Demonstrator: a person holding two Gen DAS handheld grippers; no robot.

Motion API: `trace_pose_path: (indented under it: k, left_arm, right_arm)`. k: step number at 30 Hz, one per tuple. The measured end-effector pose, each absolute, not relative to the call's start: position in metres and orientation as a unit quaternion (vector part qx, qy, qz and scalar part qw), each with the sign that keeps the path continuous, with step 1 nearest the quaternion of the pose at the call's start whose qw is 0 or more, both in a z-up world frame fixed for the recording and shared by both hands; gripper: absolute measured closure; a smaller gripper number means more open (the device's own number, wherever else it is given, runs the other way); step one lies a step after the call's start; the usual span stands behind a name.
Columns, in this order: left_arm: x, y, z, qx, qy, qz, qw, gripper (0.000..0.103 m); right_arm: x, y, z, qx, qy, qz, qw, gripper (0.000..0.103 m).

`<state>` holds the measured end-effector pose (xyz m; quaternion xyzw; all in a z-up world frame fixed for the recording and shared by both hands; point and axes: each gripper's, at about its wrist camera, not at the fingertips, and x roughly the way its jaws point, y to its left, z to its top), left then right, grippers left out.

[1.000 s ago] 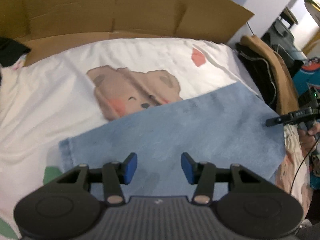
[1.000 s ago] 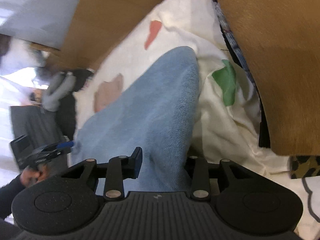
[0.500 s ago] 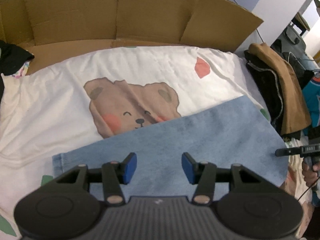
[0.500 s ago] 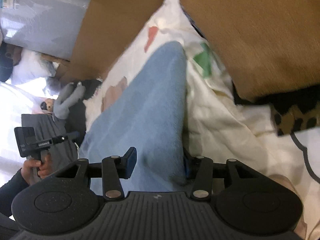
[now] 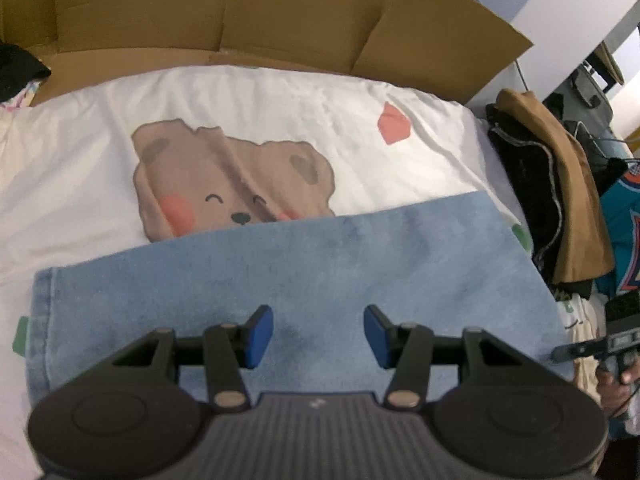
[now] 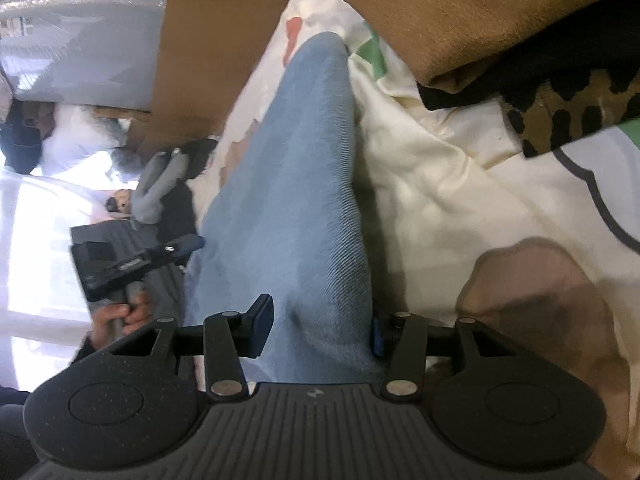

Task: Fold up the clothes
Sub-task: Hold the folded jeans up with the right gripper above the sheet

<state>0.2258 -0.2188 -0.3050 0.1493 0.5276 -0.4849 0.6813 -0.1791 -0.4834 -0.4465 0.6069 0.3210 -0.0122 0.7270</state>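
Note:
A light blue denim garment (image 5: pixel 320 264) lies folded and flat across a white bedsheet (image 5: pixel 80 152) printed with a brown bear. My left gripper (image 5: pixel 319 336) hovers over its near edge, open, with nothing between the blue pads. In the right wrist view the denim (image 6: pixel 296 180) runs away from me between the jaws of my right gripper (image 6: pixel 320 330). Those jaws stand apart around its end and do not squeeze it. The right gripper's tip (image 5: pixel 568 352) shows at the denim's right corner in the left wrist view. The left gripper (image 6: pixel 176 248) shows in a hand (image 6: pixel 116 316).
Cardboard sheets (image 5: pixel 280 12) stand along the far side of the bed. A heap of brown and black clothes (image 5: pixel 560 200) lies off the right edge, with a teal garment (image 5: pixel 624 216) beside it. Brown fabric (image 6: pixel 480 12) and a leopard-print piece (image 6: pixel 560 120) lie near the right gripper.
The right gripper's jaws have widened around the denim's end and it has sunk toward the sheet. The left gripper has drawn back toward the near edge. The denim now lies flatter.

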Motion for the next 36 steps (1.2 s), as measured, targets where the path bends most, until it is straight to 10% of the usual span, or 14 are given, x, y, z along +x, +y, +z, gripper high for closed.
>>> trace_pose_path:
  k: [14,26,36]
  left_arm:
    - [0.220,-0.218,-0.318,0.149,0.540,-0.484,0.672,0.050]
    - [0.215,-0.220,-0.322,0.157,0.545,-0.486,0.665,0.050]
    - [0.202,-0.223,-0.324,0.168,0.547,-0.495,0.654,0.065]
  right_arm:
    - [-0.194,-0.477,-0.463,0.656,0.293,-0.028,0.695,0.054]
    - [-0.189,-0.475,-0.467,0.642,0.303,-0.005,0.704,0.088]
    - [-0.180,-0.486,-0.453,0.643,0.303,-0.022,0.703,0.080]
